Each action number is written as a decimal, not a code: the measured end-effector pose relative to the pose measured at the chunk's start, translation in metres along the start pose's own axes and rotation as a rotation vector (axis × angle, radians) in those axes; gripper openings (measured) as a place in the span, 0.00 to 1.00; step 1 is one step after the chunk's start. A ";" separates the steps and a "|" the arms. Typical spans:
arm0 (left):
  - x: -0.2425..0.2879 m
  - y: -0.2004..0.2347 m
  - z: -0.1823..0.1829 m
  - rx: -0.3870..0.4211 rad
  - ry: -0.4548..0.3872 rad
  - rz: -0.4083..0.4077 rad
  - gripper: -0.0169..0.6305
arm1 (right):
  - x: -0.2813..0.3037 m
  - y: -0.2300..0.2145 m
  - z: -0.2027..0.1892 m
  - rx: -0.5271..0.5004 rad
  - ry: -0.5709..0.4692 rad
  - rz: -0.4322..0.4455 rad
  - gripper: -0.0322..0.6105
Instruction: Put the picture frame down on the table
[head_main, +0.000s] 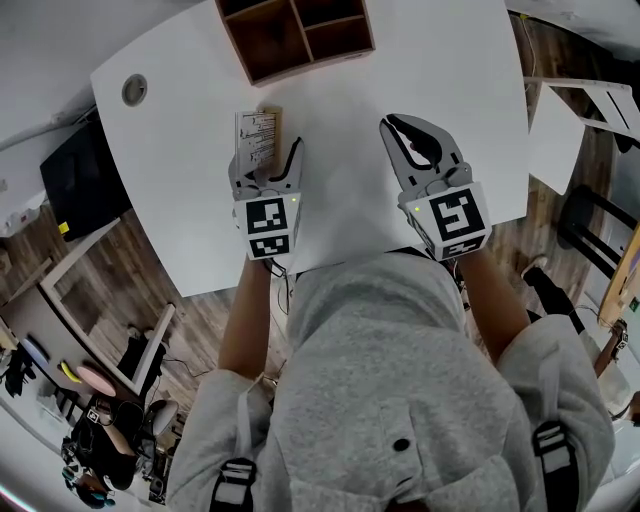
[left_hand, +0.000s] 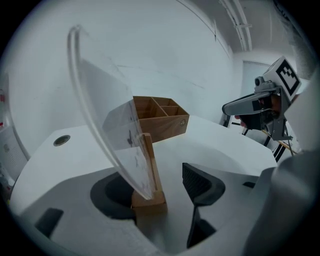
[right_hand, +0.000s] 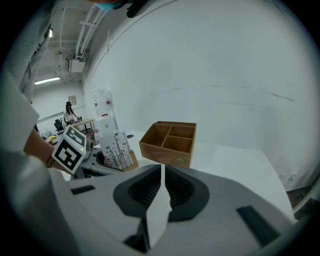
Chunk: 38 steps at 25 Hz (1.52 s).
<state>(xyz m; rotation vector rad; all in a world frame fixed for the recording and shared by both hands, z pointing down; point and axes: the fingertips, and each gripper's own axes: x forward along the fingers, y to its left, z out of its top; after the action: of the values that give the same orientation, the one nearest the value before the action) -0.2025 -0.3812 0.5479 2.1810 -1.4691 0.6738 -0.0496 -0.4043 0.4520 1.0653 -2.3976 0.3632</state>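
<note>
The picture frame (head_main: 257, 135) is a clear panel with a printed card in a small wooden base (left_hand: 148, 199). It stands upright on the white table (head_main: 350, 215). My left gripper (head_main: 268, 158) is open around it: in the left gripper view the base sits between the jaws, close against the left jaw, with a wide gap to the right jaw. The right gripper view shows the frame (right_hand: 116, 149) upright with the left gripper just behind it. My right gripper (head_main: 403, 128) is shut and empty, hovering over the table to the right.
A wooden organiser box (head_main: 295, 30) with several compartments stands at the table's far edge, beyond the frame. A round cable hole (head_main: 134, 90) lies far left. The table's near edge runs just under both grippers. Chairs and a side table stand on the floor to the right.
</note>
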 end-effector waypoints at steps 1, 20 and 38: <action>-0.003 -0.002 -0.001 -0.001 -0.001 0.002 0.46 | -0.003 0.001 0.000 -0.002 -0.003 -0.001 0.12; -0.063 -0.011 -0.013 -0.015 -0.011 0.123 0.51 | -0.076 -0.028 0.007 -0.063 -0.098 -0.082 0.12; -0.177 -0.108 0.066 -0.033 -0.221 0.140 0.06 | -0.200 -0.020 0.001 -0.077 -0.218 -0.088 0.12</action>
<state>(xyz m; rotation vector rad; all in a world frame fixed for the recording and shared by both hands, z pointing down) -0.1484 -0.2530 0.3803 2.2001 -1.7441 0.4602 0.0801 -0.2941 0.3458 1.2256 -2.5200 0.1288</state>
